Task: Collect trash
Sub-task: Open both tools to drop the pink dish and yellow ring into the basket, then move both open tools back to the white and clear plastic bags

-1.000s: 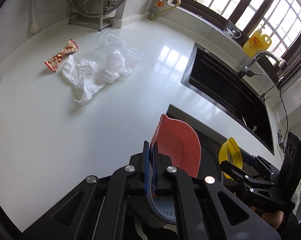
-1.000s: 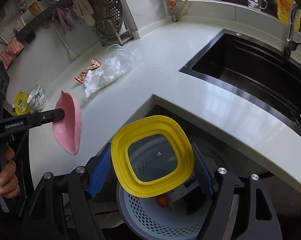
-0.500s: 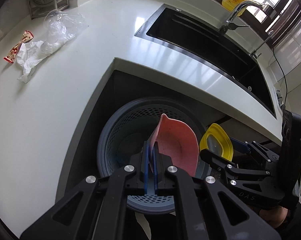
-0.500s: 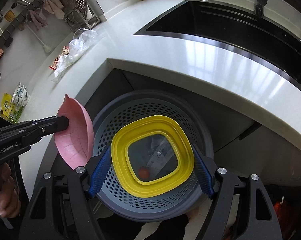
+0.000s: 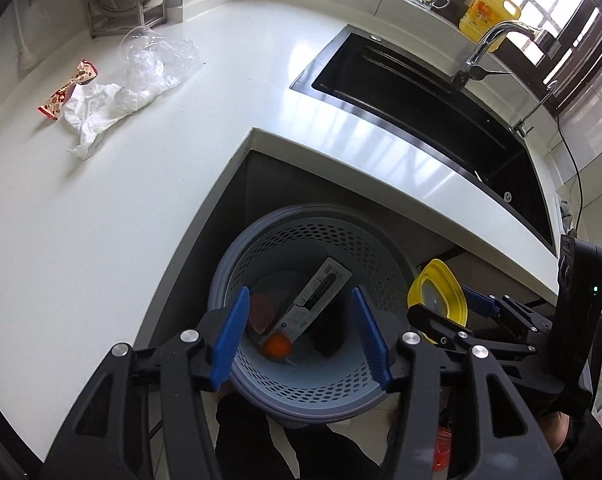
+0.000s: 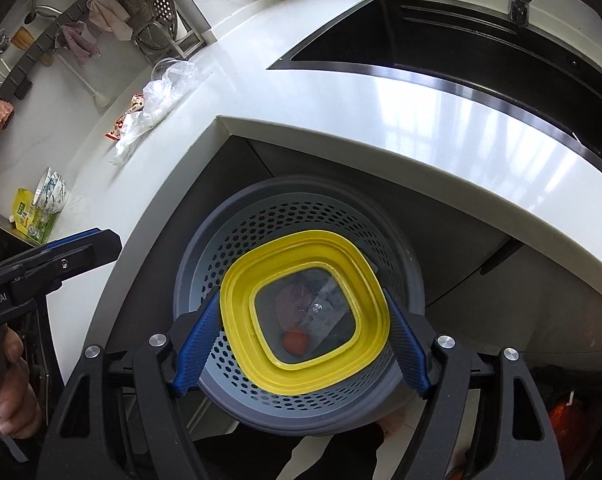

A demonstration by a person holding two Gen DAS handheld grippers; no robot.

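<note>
Left wrist view: left hand-held gripper (image 5: 301,336) had just opened, empty; pink plastic dish (image 5: 261,312) lay in grey perforated bin (image 5: 381,240). Right hand-held gripper (image 6: 301,344) clamped yellow-rimmed lid (image 6: 237,304), next to drop.

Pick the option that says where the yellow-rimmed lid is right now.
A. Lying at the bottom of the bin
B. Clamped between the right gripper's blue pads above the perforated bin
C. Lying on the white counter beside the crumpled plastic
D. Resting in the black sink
B: the right wrist view shows the yellow-rimmed lid pressed between the right gripper's pads, over the perforated bin.
</note>
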